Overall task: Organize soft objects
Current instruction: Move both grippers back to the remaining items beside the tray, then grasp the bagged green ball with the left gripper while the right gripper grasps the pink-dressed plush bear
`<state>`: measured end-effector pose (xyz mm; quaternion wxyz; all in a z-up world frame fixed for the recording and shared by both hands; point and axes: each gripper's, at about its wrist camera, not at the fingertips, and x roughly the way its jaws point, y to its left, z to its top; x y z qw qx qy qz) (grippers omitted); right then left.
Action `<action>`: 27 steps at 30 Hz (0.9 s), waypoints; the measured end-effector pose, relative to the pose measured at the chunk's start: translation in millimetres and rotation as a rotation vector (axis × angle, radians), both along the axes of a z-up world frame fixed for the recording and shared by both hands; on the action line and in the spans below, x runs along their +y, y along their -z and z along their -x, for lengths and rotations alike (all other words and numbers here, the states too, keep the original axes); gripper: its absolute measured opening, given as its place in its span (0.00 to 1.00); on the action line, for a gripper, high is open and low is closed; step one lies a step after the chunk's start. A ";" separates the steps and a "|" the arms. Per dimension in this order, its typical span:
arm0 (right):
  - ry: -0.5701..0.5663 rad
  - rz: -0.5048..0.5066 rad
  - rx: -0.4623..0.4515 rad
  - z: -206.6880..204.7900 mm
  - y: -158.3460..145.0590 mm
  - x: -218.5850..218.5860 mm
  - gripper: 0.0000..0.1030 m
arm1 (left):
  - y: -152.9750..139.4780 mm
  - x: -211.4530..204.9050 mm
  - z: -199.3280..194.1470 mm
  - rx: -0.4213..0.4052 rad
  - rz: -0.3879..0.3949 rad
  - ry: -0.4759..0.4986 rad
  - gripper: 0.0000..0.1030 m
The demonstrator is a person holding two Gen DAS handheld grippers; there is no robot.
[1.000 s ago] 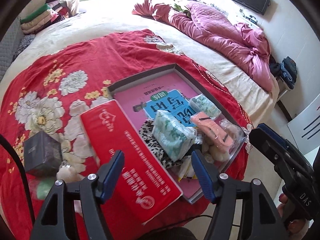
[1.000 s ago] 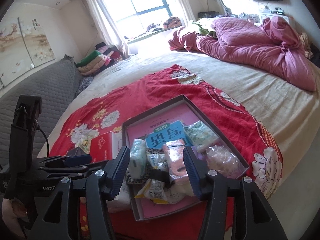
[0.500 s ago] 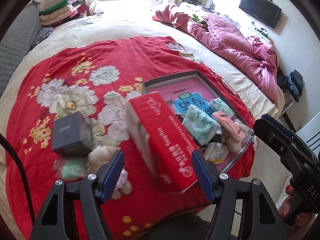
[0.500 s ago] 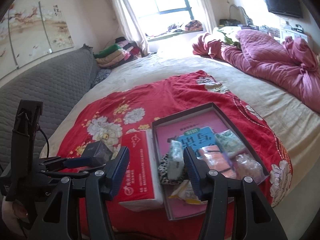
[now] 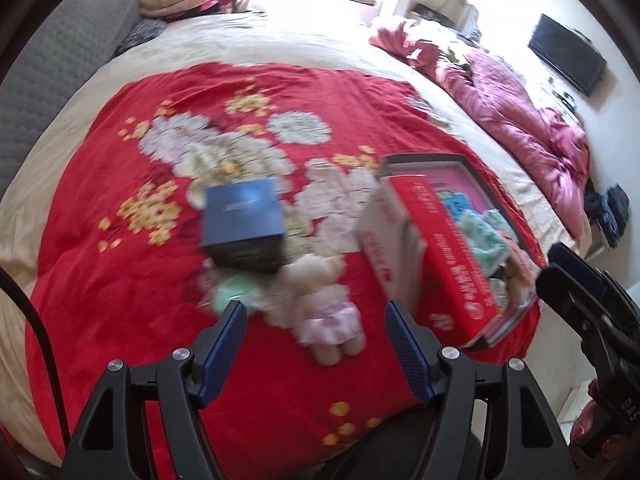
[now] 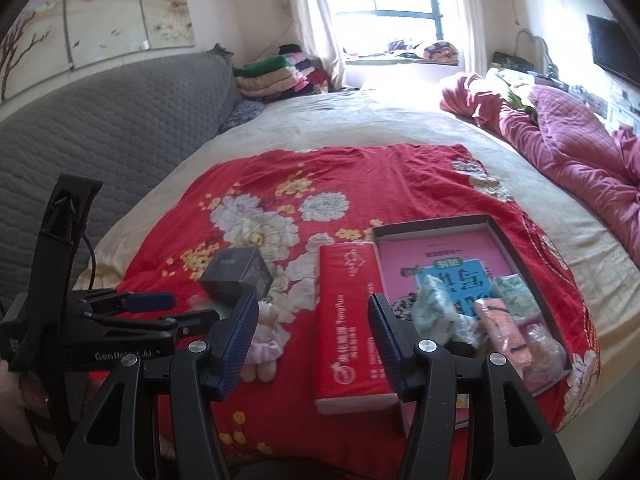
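1. My left gripper [image 5: 312, 328]: fingers spread wide, nothing between them, hovering over the red floral blanket [image 5: 120, 272].
2. My right gripper [image 6: 312, 328]: fingers likewise released and empty.
3. Plush bear [image 5: 320, 300], cream with a pink skirt: lies on the blanket just past my left fingertips, between them; in the right view [image 6: 266, 344] it sits beside the left finger.
4. Green soft item [image 5: 236, 294]: just beyond the left finger of my left gripper, touching the bear; blurred, so I cannot tell what it is.
5. Dark box [image 5: 244, 224]: directly behind bear and green item.
6. Red tissue pack [image 6: 348, 320]: between my right gripper's fingers, beyond the tips, against the tray's left edge.
7. Tray [image 6: 432, 224]: beyond the right finger, holding small soft packets [image 6: 436, 312] on a pink book.
8. Crumpled pink quilt [image 6: 572, 152]: far right, well apart.
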<state>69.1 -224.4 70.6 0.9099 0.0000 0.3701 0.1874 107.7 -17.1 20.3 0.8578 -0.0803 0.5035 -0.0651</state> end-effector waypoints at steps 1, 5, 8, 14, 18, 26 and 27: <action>-0.017 0.008 0.008 -0.3 3.5 8.2 0.57 | 3.9 8.6 0.2 0.007 0.000 -0.017 0.69; -0.061 0.060 0.034 -1.5 17.9 34.9 0.57 | 22.4 35.9 -0.6 0.039 0.003 -0.070 0.69; -0.093 0.083 0.058 -2.7 29.9 53.2 0.57 | 40.3 51.8 -3.5 0.074 0.000 -0.102 0.69; -0.146 0.154 0.117 -7.2 59.0 85.2 0.57 | 72.6 71.9 -10.2 0.134 0.047 -0.136 0.69; -0.162 0.195 0.152 -11.5 78.2 98.4 0.57 | 87.0 79.8 -19.0 0.161 0.098 -0.162 0.69; -0.204 0.268 0.197 -26.9 111.6 129.1 0.57 | 104.4 76.4 -47.0 0.190 0.216 -0.148 0.69; -0.206 0.273 0.203 -28.3 114.3 130.7 0.57 | 106.4 75.3 -49.3 0.193 0.226 -0.143 0.69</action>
